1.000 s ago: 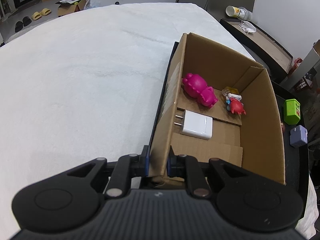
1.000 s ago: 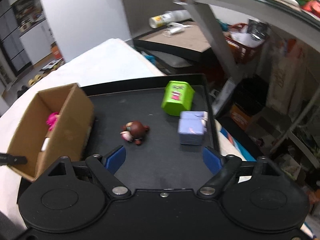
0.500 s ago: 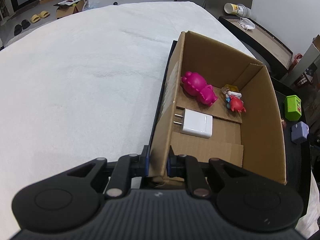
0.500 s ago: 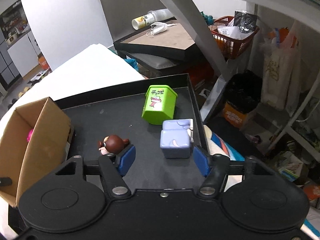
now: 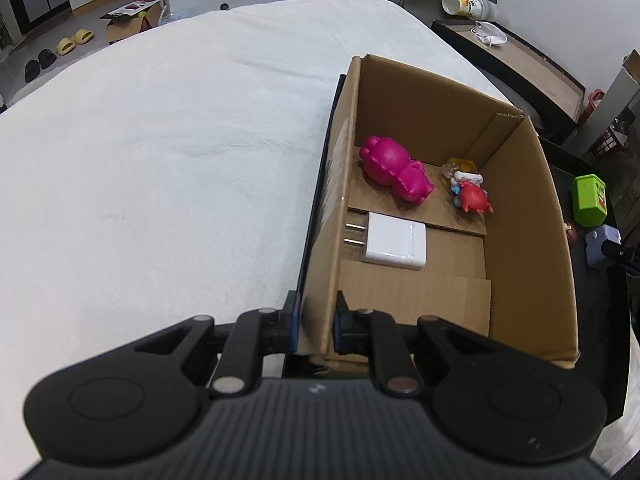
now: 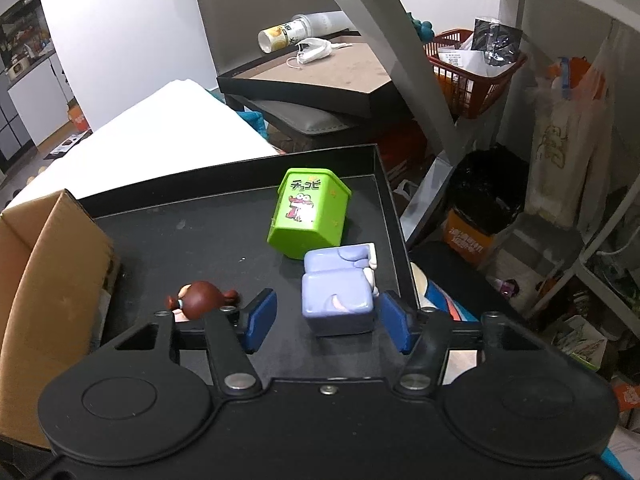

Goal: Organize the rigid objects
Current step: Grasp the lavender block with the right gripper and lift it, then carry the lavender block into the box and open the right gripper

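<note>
1. Left wrist view: my left tongs (image 5: 316, 326) are pinched tight on the near wall of the cardboard box (image 5: 524, 216), steadying it on the black tray (image 5: 616, 320). Inside lie a pink figure (image 5: 394, 168), a white charger (image 5: 396, 246) and a small red toy (image 5: 472, 196).

2. Right wrist view: my right tongs (image 6: 328, 316) have just been closing around the lilac block toy (image 6: 338, 296); the right pad sits at its side, the left pad is apart, so no grip yet. A green box toy (image 6: 308, 212) touches it behind; a brown figure (image 6: 202, 298) lies just beside the left pad. I judge this the pickup step: next, finish the squeeze, lift and carry to the box.
</note>
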`<state>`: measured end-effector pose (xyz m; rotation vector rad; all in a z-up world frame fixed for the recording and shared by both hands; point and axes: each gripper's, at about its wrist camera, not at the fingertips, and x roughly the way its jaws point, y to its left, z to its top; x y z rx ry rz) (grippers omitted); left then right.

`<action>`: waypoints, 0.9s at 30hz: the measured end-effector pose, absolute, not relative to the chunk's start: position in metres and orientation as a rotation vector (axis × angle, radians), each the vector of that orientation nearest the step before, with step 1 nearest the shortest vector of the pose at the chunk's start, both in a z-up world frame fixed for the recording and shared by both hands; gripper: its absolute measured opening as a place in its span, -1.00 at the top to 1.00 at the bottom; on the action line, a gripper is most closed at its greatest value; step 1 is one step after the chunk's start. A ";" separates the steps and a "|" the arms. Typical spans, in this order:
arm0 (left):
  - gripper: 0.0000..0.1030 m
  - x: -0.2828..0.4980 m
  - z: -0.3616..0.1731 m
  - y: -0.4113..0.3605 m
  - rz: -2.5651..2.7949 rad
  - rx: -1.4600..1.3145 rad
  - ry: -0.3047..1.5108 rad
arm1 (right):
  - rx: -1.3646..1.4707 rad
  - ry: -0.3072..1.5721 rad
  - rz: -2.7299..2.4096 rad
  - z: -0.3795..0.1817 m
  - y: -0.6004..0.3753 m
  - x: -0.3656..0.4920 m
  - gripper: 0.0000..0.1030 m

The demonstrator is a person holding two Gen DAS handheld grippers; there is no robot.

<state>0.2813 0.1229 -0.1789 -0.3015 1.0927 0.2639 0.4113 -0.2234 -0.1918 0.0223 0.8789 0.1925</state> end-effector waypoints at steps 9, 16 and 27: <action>0.72 0.283 -0.180 0.121 0.271 -0.287 1.101 | -0.003 0.882 0.227 -0.195 -0.219 0.413 0.24; 0.72 0.283 -0.180 0.120 0.272 -0.289 1.099 | 0.010 0.904 0.249 -0.187 -0.218 0.401 0.25; 0.72 0.283 -0.179 0.121 0.264 -0.274 1.098 | 0.002 0.880 0.252 -0.166 -0.215 0.379 0.25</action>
